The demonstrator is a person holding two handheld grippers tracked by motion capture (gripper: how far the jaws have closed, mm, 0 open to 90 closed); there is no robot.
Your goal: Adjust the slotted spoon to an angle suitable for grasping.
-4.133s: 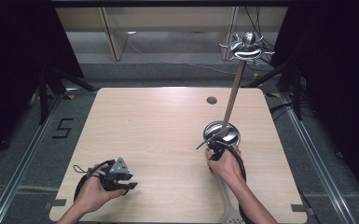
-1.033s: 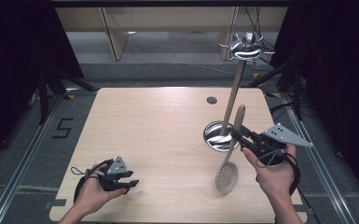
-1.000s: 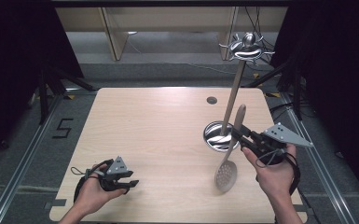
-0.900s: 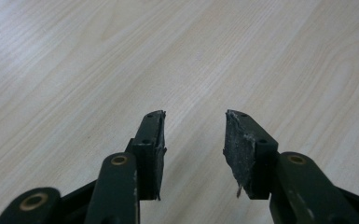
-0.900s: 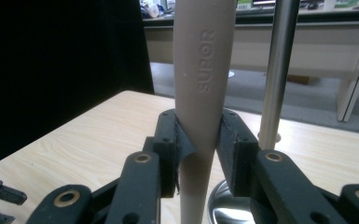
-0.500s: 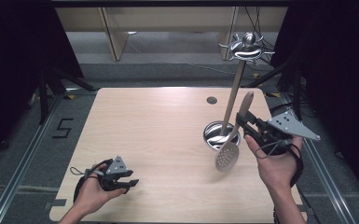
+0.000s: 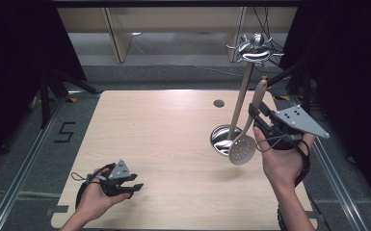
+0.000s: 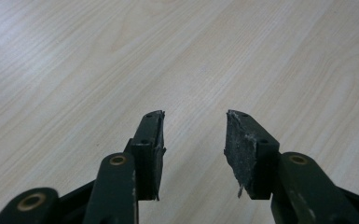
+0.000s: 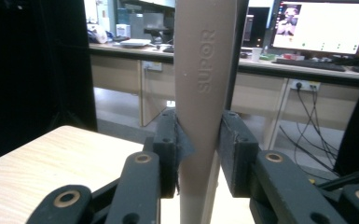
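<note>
Gripping the skimmer (image 7: 245,139) handle, right tool (image 7: 256,114) hides it; left tool (image 7: 131,187) released.

In my right gripper view the skimmer handle (image 9: 205,93) is cut off at the top and bottom edges. Its perforated head (image 7: 242,150) hides part of the stand's round base (image 7: 221,139). Behind the handle, the monitor (image 9: 321,23) is too blurred to read.

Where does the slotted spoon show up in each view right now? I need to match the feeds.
High view: slotted spoon hangs right of centre, beside the utensil stand.
Right gripper view: its handle stands upright at centre, clamped between the jaws.
Left gripper view: bare tabletop.
Shared landmark: the light wood table.
</note>
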